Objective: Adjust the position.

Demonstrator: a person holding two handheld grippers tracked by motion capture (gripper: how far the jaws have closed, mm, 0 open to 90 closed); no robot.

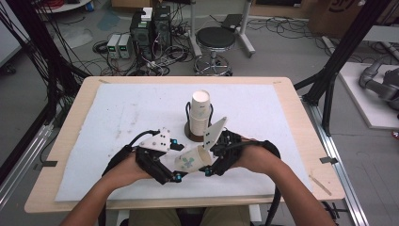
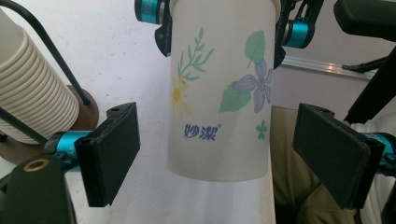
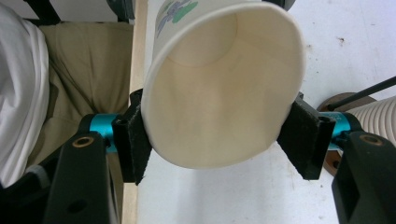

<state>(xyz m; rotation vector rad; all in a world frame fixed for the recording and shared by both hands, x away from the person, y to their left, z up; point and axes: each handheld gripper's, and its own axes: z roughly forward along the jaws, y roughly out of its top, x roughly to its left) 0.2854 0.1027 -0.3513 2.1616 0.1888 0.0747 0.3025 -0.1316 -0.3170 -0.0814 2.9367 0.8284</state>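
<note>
A white paper cup [image 1: 190, 160] printed with flowers and leaves lies on its side in the air above the table's near edge. My right gripper [image 1: 210, 160] is shut on it near its rim; in the right gripper view both pads press the cup [image 3: 219, 93] and dent its open mouth, with the gripper [image 3: 219, 140] squeezing from either side. My left gripper [image 1: 177, 161] is open around the cup's bottom end. In the left gripper view the cup [image 2: 219, 93] hangs between the wide-set jaws of that gripper [image 2: 223, 154], with a gap at each pad.
A stack of paper cups [image 1: 201, 110] stands in a wire holder on a brown base [image 1: 193, 135] just behind the hands. A white mat [image 1: 117, 113] covers the wooden table [image 1: 75, 122]. A stool [image 1: 215, 40] and computer boxes [image 1: 150, 28] are on the floor beyond.
</note>
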